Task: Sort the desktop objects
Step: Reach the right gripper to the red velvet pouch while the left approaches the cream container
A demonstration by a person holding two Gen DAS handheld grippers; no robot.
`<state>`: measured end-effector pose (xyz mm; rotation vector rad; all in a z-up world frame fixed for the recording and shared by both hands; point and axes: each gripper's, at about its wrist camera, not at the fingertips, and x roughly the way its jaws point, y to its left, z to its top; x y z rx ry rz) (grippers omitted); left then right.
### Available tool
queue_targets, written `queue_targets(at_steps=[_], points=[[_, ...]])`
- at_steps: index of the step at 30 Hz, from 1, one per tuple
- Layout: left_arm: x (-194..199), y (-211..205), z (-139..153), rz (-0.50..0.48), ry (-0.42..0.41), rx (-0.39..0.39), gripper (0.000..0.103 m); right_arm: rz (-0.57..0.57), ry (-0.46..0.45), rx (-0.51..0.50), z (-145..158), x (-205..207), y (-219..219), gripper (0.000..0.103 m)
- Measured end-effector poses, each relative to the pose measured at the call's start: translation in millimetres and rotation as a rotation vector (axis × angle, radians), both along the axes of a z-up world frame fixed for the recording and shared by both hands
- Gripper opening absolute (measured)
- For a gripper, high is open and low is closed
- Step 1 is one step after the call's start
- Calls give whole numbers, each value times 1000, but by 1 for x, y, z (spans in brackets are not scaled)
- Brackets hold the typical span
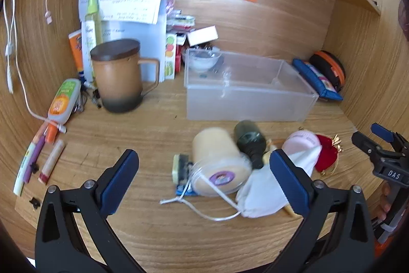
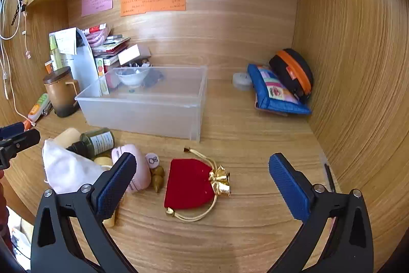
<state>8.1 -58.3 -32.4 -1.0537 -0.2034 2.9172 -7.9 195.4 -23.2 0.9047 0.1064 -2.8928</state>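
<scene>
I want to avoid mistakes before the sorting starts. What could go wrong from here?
1. The cream jar lies on its side; a push may roll it into the dark green bottle.
2. The white pouch has a loose cord across the jar's lid; lifting either could drag the other.

Both are just hanging over the desk's front edge, angled down toward it. Left hand-held gripper point(image 1: 204, 179) has its jaws spread wide, nothing clamped. Right hand-held gripper point(image 2: 202, 186) is the same, wide apart and gripping nothing, off to the left one's right.
</scene>
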Motion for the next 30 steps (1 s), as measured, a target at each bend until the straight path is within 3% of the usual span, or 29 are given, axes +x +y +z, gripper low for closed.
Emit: queue_targets(at_steps=[13,20,30], points=[[-17,-2,-30,14,-94,1,103,1,-131,-39,-33,-13,12,103],[-23,-8,-36,-18,-120,75,103,-5,-166,-55,-40,-20,19,103],[-41,17,-34,-73,-113,-6,103,-4,-235,-64,-60,-36,20,103]])
